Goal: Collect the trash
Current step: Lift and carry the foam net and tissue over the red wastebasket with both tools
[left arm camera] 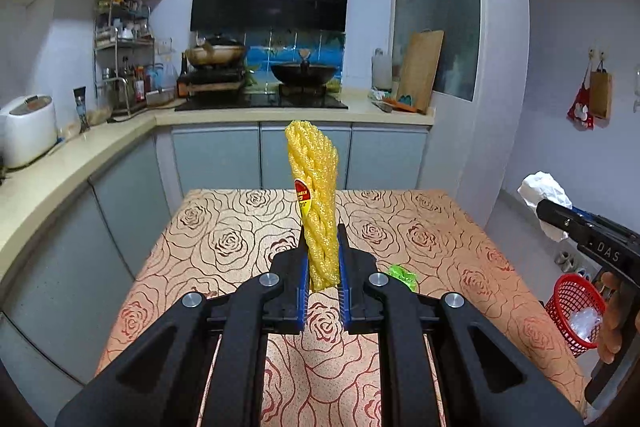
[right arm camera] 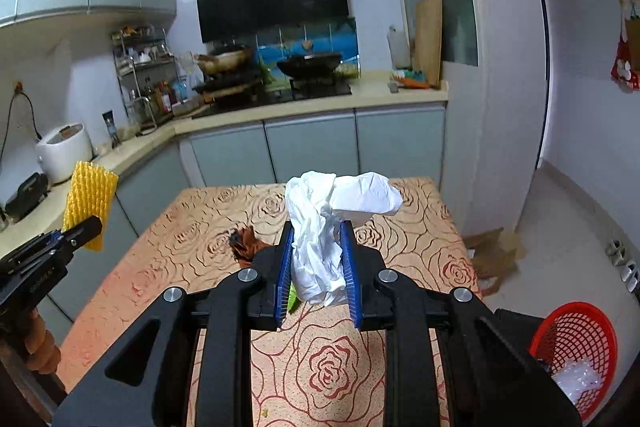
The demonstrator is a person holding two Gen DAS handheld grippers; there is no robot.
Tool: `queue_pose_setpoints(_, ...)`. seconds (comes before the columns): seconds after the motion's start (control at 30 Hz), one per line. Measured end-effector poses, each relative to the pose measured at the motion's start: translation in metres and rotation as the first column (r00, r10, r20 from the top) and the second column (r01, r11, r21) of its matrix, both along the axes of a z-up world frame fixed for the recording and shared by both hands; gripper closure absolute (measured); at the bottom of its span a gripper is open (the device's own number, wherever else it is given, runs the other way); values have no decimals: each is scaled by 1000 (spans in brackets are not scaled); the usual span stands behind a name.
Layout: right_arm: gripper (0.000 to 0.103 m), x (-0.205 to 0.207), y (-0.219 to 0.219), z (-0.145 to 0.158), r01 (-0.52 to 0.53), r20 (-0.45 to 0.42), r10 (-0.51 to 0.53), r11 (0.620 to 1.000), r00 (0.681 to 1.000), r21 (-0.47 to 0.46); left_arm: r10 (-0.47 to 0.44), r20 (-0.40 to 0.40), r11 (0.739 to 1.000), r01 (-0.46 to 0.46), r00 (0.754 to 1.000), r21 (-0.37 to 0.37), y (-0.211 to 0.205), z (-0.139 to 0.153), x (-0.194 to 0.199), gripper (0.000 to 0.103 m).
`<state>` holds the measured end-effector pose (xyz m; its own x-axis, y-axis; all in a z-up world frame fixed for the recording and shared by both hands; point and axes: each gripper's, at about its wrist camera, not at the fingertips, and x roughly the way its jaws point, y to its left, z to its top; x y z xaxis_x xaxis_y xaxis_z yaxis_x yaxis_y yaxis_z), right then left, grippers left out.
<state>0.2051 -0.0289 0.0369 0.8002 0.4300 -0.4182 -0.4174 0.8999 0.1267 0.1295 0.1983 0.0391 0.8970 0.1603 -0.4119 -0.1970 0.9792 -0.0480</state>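
Your left gripper (left arm camera: 323,259) pinches the yellow foam net (left arm camera: 314,203) upright above the table (left arm camera: 440,227); your right gripper (right arm camera: 318,259) clamps crumpled white tissue (right arm camera: 320,227). The red basket (right arm camera: 576,343) sits at four o'clock.

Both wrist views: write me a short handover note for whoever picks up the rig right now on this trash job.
Left claw: shut on the yellow foam net, lifted off the table.
Right claw: shut on the crumpled white tissue, also lifted.
Red basket: on the floor right of the table, clear plastic wrap already in it.
Left to do: drop both held pieces in the basket, then collect the green scrap and the brown scrap on the table.
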Motion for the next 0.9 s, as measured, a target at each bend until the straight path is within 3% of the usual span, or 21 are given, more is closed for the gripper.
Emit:
queue_pose_setpoints(0.53,80,-40,-25,25,2,73,-5,999,997,35,-24,36,999,22,999,36,-27,16,-26,92)
queue_pose_setpoints(0.9,80,-42,-68,18,108,57,-109,994,992,21,-157,18,987,156,987,42,-79,10,-5,92)
